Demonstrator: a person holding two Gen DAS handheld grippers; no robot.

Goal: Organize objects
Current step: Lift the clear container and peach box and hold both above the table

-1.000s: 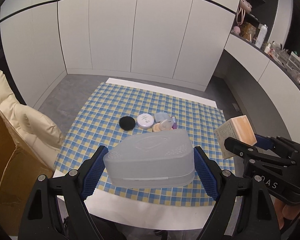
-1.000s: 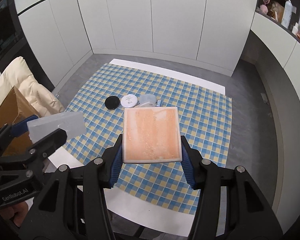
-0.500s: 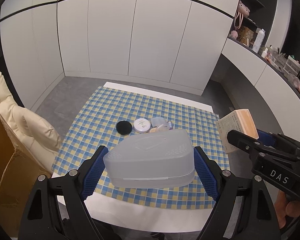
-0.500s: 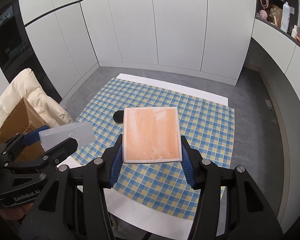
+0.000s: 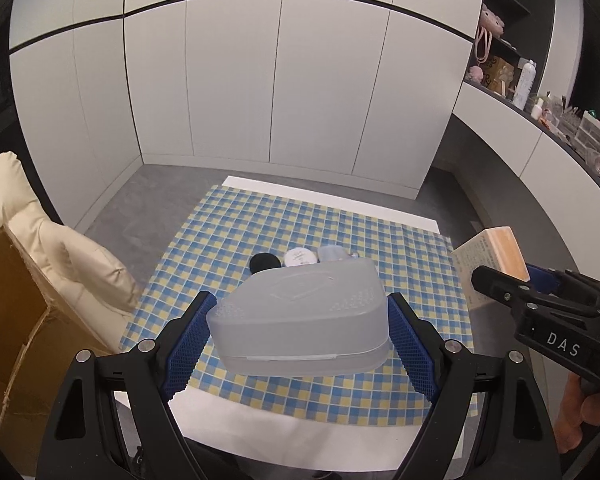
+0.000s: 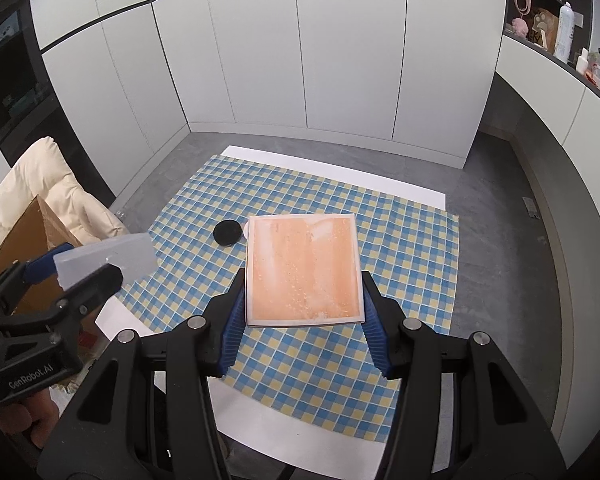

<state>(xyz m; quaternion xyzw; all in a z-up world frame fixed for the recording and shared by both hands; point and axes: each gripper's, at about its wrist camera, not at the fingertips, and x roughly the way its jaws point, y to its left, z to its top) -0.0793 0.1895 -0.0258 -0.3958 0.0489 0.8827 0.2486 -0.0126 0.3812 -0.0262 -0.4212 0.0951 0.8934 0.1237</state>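
Left wrist view: one left claw (image 5: 298, 334), pads pinching one frosted plastic case (image 5: 300, 320), held in the air above the counter (image 5: 300, 432).
Right wrist view: one right claw (image 6: 303, 312), pads pinching one orange box (image 6: 303, 270) by its two side edges, held above the checked cloth (image 6: 412, 264).
Cloth: one, blue and yellow, spread over the counter.
Small items on cloth: one black round lid (image 5: 264, 262), one white round compact (image 5: 299, 257), one clear-lidded jar (image 5: 330, 253); more behind them, number unclear.
Beside counter: one cream chair (image 5: 40, 240), one cardboard box (image 5: 8, 312).
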